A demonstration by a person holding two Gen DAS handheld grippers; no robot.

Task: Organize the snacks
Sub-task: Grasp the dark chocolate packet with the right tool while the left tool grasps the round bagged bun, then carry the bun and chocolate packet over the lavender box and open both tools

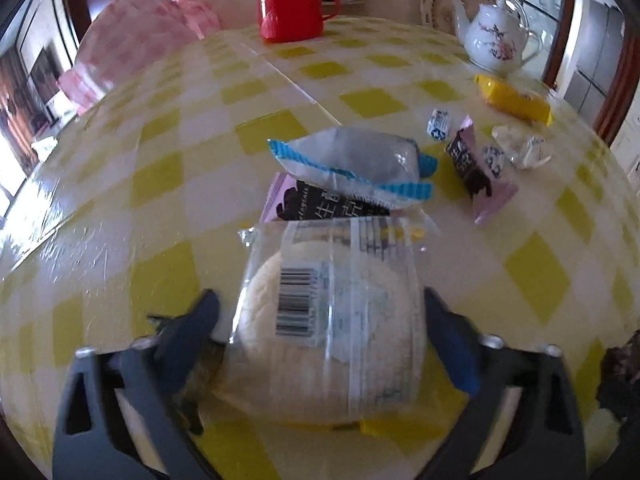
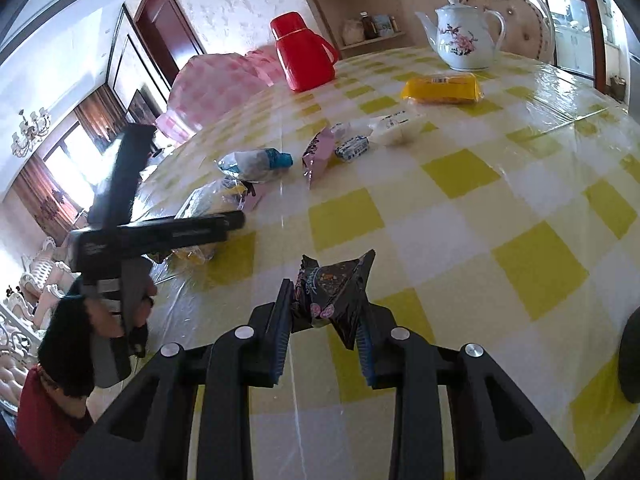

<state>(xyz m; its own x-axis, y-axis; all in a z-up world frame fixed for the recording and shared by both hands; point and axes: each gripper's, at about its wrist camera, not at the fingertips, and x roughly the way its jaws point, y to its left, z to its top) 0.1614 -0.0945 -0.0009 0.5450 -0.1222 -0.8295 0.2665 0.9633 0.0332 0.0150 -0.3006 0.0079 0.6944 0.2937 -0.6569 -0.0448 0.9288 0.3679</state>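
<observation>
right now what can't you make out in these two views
- Bun packet, left wrist view: whether the jaws press it; clear wrap and motion blur hide the contact.
- Purple packet, left wrist view: mostly covered by the blue-edged packet and the bun packet.
- Black packet, right wrist view: print too small, lower part hidden between the jaws.
- Shelf jars, right wrist view: too small.

A round white bun (image 1: 332,328) in clear wrap lies flat, touching a purple-and-black pack (image 1: 320,204) under a blue-edged pouch (image 1: 360,160). A crumpled black packet (image 2: 332,292) stands upright.
</observation>
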